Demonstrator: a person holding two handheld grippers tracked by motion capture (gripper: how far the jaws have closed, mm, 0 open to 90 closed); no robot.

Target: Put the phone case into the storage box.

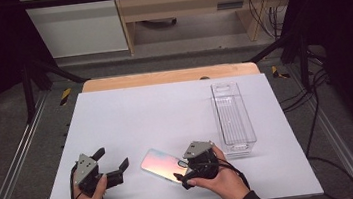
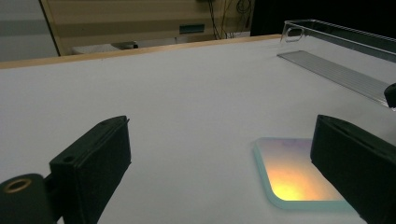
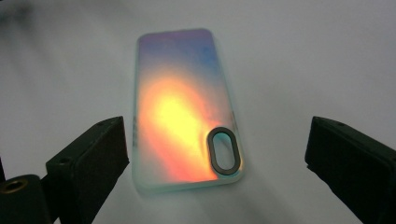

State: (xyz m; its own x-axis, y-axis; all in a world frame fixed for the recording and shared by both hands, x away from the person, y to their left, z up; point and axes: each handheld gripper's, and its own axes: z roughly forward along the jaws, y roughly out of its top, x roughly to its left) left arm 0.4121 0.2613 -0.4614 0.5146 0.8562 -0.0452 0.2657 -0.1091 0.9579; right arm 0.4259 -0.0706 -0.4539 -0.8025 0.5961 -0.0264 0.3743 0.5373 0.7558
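An iridescent phone case [image 1: 164, 165] lies flat on the white table [image 1: 131, 119], near the front edge, between the two grippers and left of a clear bin [image 1: 233, 118]. The right gripper [image 1: 189, 174] hovers at the case's near right end, jaws spread wide to either side of it; the left gripper [image 1: 114, 164], also spread and empty, waits just left. The case looks light, thin, slightly flexible and glossy, so likely slippery. Its long side edges, away from the camera cutout [image 3: 222, 150], seem the surest hold.
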